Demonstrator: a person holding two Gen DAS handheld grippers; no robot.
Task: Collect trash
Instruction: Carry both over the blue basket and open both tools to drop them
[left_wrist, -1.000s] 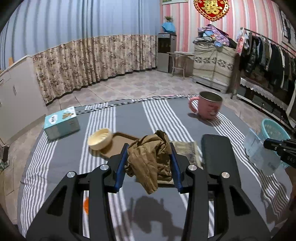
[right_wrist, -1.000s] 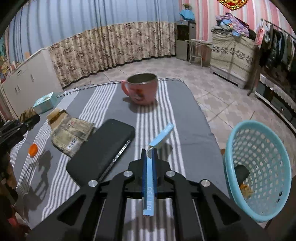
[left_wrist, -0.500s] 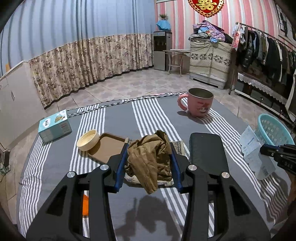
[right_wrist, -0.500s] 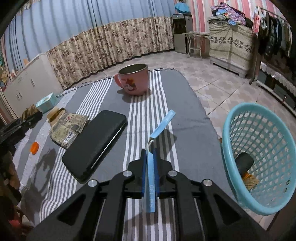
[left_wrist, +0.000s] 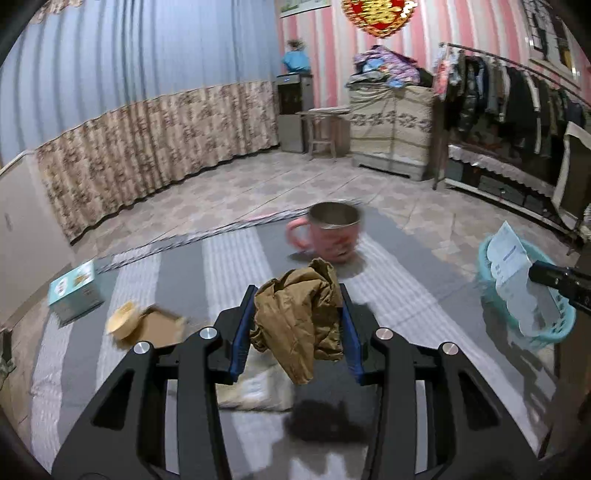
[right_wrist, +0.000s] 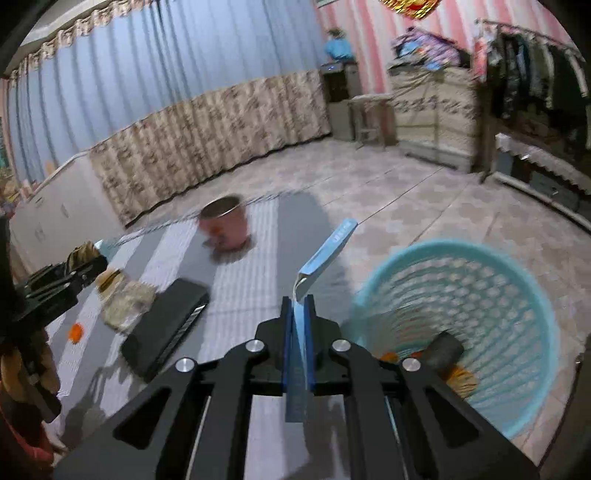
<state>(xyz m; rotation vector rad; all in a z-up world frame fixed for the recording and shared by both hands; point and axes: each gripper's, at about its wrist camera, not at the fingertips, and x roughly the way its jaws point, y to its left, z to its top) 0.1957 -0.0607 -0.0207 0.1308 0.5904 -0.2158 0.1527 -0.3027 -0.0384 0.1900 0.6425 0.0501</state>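
Holding trash in both tongs above the striped table (left_wrist: 229, 258).
Left tongs (left_wrist: 297, 321) clamp crumpled brown paper (left_wrist: 299, 317); right tongs (right_wrist: 298, 314) pinch a blue wrapper (right_wrist: 325, 254) just left of the basket (right_wrist: 517, 295).

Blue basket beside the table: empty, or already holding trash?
Already holding trash. The right wrist view shows a dark object and orange scraps at the bottom of the basket.

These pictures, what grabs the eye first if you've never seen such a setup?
Probably the crumpled brown paper clamped in the left gripper above the striped table. Next, the blue packet pinched in the right gripper, beside a blue basket at the table's edge, with some scraps already inside.
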